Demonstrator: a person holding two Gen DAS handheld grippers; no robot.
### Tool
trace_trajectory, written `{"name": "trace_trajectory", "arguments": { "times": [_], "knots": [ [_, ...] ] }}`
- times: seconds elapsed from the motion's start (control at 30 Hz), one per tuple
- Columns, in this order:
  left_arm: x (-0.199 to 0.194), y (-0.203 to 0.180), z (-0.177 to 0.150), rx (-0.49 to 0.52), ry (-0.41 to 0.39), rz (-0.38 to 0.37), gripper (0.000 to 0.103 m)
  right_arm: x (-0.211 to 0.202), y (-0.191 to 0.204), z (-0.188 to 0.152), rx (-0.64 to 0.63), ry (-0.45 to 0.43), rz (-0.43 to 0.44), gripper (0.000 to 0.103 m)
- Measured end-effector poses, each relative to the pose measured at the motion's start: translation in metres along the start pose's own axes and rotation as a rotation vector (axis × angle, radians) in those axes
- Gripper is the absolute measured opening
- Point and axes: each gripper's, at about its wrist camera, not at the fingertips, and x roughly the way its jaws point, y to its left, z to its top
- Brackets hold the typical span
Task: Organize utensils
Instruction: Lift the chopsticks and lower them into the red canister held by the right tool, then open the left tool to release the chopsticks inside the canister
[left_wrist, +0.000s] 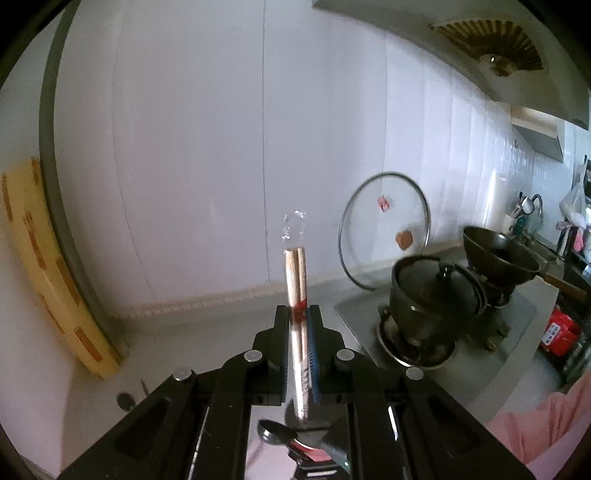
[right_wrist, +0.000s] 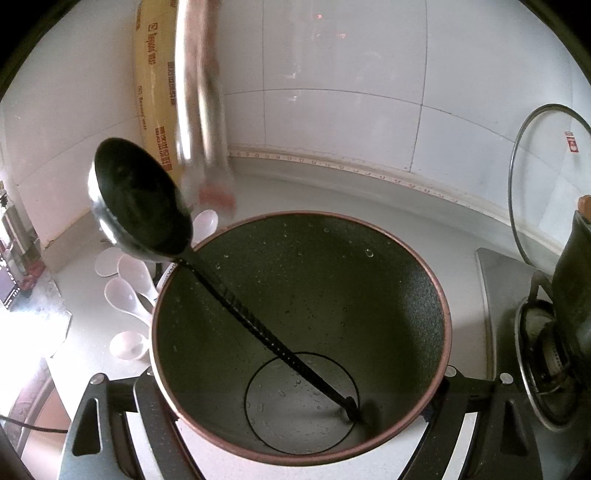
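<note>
My left gripper (left_wrist: 299, 319) is shut on a pack of wooden chopsticks (left_wrist: 295, 280) in clear wrap with a red label. The pack sticks up past the fingertips towards the white wall. My right gripper (right_wrist: 299, 384) is shut on a wide dark utensil holder (right_wrist: 424, 295) with a copper rim, one finger on each side. A black ladle (right_wrist: 140, 199) leans in the holder, bowl up at the left, handle end on the wet bottom. Several white spoons (right_wrist: 125, 291) lie on the counter left of the holder. Above them is a blurred pale streak with a red patch (right_wrist: 199, 110), apparently the chopstick pack.
A glass lid (left_wrist: 384, 236) leans on the wall behind a dark pot (left_wrist: 432, 295) on the stove, with a wok (left_wrist: 498, 251) further right. A yellow box (right_wrist: 155, 92) stands against the wall at left. A pink sleeve (left_wrist: 535, 424) shows at lower right.
</note>
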Motion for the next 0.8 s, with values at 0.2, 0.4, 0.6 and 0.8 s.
{"name": "trace_trajectory", "arguments": {
  "times": [0.2, 0.4, 0.6, 0.8],
  "knots": [
    [0.018, 0.005, -0.025, -0.056, 0.083, -0.023, 0.009, 0.000, 0.000, 0.000, 0.001, 0.000, 0.000, 0.090],
    [0.030, 0.012, -0.043, -0.104, 0.137, -0.019, 0.009, 0.000, 0.000, 0.001, 0.001, 0.001, 0.000, 0.090],
    [0.022, 0.028, -0.052, -0.159, 0.138, 0.017, 0.009, 0.000, 0.000, 0.001, 0.002, 0.001, 0.000, 0.090],
    [0.009, 0.057, -0.059, -0.232, 0.114, 0.107, 0.016, 0.000, 0.000, 0.002, 0.004, 0.001, -0.003, 0.090]
  ]
}}
